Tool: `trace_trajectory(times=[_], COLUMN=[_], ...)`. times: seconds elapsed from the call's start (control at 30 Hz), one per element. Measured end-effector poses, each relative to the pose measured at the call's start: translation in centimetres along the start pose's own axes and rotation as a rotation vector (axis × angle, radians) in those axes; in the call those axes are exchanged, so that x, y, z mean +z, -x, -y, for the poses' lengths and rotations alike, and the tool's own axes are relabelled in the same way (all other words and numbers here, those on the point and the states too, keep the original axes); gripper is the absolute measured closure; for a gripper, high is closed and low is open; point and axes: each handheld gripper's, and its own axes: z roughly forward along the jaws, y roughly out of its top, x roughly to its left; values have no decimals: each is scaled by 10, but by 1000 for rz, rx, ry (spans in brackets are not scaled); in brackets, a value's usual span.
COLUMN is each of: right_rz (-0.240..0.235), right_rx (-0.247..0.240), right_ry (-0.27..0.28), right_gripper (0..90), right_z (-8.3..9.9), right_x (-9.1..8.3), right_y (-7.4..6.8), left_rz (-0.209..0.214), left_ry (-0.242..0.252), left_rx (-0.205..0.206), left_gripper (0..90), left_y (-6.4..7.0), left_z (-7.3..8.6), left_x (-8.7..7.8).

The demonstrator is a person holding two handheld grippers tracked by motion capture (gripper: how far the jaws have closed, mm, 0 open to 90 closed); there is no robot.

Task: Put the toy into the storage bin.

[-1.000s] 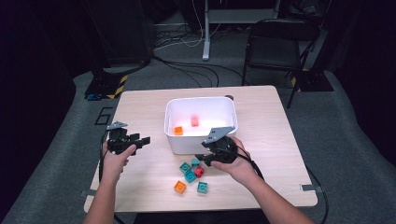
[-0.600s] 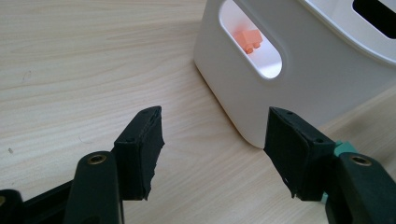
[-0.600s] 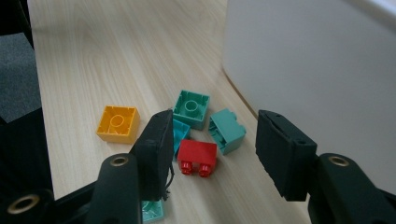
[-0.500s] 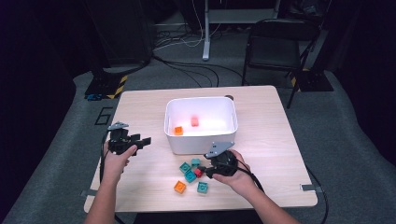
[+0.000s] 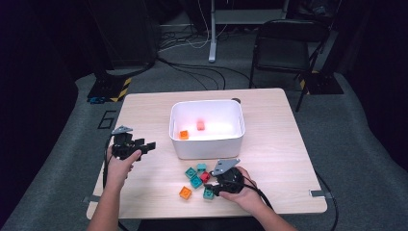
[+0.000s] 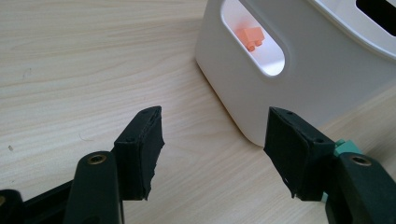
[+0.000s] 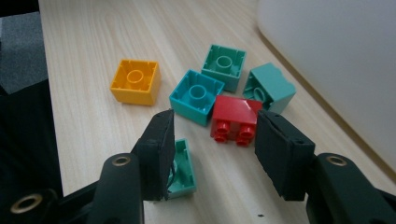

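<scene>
My right gripper [image 7: 212, 140] has its fingers [image 7: 158, 149] released and spread wide, low over the cluster of bricks in the lower middle of the high view. In the right gripper view the red brick [image 7: 236, 120] lies on its side just ahead of the gap between the fingers, studs pointing toward me, and neither finger touches it. The left finger in that view stands over the edge of a green brick [image 7: 183, 169] lying on the worktop [image 7: 84, 56]; I cannot tell whether it touches it. Beyond the red brick sit a teal brick [image 7: 196, 95], another green one [image 7: 224, 65] and a third green one [image 7: 269, 87] tipped over, all packed close together, with a yellow-orange brick [image 7: 135, 81] a little apart at upper left. All of the upright ones show their hollow undersides.

My left gripper [image 6: 212, 149] is also released, fingers [image 6: 140, 151] wide apart and holding nothing, hovering over bare worktop at the left of the high view, aimed at the near corner of the white bin [image 6: 261, 93].

I see no readable writing or brand marks on anything.

The bin stands in the centre of the high view, and inside I see an orange brick [image 5: 184, 134] at its left and a pinkish-red brick [image 5: 200, 125] near the middle. The orange one also shows through the handle slot in the left gripper view.
</scene>
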Motion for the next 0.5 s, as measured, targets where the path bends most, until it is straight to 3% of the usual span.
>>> trace_trajectory(times=[0.5], right_rz=[-55], right_rx=[-23], right_ry=[-23], right_gripper=[482], right_z=[5], right_x=[8], right_y=[-8], left_rz=[-7], left_ry=[-1], left_rx=[-5], left_gripper=[366], left_y=[-1], left_z=[1], left_x=[3])
